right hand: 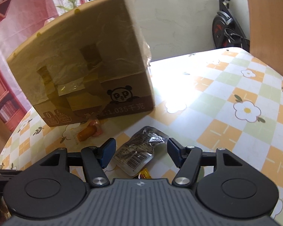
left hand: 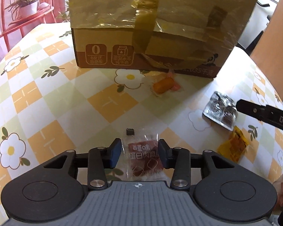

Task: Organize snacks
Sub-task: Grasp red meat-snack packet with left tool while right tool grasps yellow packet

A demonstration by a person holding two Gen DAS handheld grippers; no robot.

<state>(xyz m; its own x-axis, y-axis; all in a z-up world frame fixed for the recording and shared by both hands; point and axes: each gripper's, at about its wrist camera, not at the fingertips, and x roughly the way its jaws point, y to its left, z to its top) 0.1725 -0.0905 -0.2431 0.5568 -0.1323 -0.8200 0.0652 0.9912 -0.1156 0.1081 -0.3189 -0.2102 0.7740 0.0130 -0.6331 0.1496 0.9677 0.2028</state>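
The left gripper [left hand: 139, 155] points down at the table covered in an orange, green and white checked cloth with daisies [left hand: 47, 98], its blue-padded fingers [left hand: 115, 153] set fairly narrow on either side of a clear plastic snack packet with a red-brown printed label [left hand: 144, 160]. The packet lies flat on the cloth between the pads; whether they press on its edges cannot be told, though they stand right at them. The right gripper [right hand: 140, 151] has its fingers [right hand: 108, 151] wider apart, straddling a crumpled silver foil snack packet with a barcode [right hand: 139, 150], with clear gaps on both sides, so nothing is gripped. In the left wrist view one black finger of the right gripper sits at the foil packet's edge. Just below the foil packet lies a small amber-yellow wrapped sweet [left hand: 234, 146]. An orange cylindrical snack in a clear wrapper [left hand: 163, 85] lies close to the foot of a taped brown cardboard box with a panda print [right hand: 84, 71], which stands on the table behind all the snacks.
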